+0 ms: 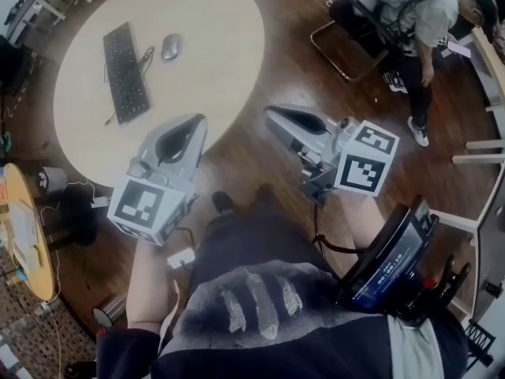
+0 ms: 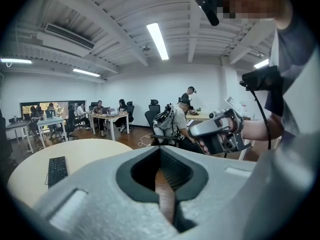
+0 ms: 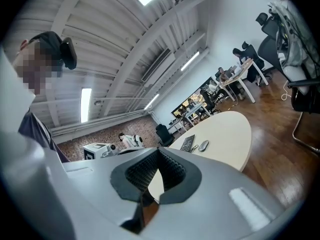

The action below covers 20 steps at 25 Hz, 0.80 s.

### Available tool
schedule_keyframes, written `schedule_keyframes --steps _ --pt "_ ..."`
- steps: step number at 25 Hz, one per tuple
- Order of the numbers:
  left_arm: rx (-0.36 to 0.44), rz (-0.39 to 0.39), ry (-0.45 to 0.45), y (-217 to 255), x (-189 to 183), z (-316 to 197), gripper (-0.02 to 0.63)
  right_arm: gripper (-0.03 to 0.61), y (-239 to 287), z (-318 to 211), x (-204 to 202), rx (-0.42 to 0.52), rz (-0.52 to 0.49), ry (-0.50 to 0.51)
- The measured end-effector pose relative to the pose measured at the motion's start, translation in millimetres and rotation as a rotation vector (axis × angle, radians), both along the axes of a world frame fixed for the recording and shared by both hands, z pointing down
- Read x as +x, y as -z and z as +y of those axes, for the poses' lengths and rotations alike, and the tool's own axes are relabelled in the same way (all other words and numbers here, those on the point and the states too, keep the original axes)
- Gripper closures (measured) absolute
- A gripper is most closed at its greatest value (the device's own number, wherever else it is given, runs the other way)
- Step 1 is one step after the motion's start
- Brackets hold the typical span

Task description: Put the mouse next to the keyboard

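Note:
A black keyboard [image 1: 126,73] lies on the round beige table [image 1: 221,22], and a grey mouse [image 1: 170,46] sits just to its right, a short gap apart. Both grippers hang over the wooden floor near the table's front edge, away from these objects. My left gripper [image 1: 197,122] is shut and empty; my right gripper [image 1: 270,112] is shut and empty too. The left gripper view has the keyboard [image 2: 57,170] low on the left beyond the left gripper [image 2: 161,151]. Past the shut right gripper [image 3: 159,152], the right gripper view shows the keyboard [image 3: 187,143] and mouse [image 3: 203,145] far off.
A person [image 1: 414,14] sits on a black chair [image 1: 347,50] at the top right. A small wooden side table [image 1: 20,227] stands at the left, with cables on the floor around it. A white desk edge [image 1: 493,69] runs along the right.

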State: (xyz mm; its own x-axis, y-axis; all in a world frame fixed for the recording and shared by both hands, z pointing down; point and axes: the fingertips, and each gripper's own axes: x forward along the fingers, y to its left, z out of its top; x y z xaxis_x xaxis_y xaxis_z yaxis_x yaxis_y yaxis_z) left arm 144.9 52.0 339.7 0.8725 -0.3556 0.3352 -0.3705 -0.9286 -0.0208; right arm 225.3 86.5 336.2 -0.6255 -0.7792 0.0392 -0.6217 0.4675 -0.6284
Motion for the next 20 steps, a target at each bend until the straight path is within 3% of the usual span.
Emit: schedule_keyframes --steps 4,9,14,20 --pt "0.019 0.034 0.001 14 -1 8 0.614 0.577 7 11 4 0.021 0.043 -0.003" --pt "0.004 0.051 0.074 16 -58 0 0.614 0.577 11 1 -41 0.015 0.06 0.038" --pt "-0.002 0.069 0.175 10 -85 -13 0.614 0.577 6 -16 -54 0.002 0.064 0.102" --pt "-0.009 0.117 0.25 17 -155 -32 0.614 0.577 16 -32 -116 -0.008 0.11 0.14"
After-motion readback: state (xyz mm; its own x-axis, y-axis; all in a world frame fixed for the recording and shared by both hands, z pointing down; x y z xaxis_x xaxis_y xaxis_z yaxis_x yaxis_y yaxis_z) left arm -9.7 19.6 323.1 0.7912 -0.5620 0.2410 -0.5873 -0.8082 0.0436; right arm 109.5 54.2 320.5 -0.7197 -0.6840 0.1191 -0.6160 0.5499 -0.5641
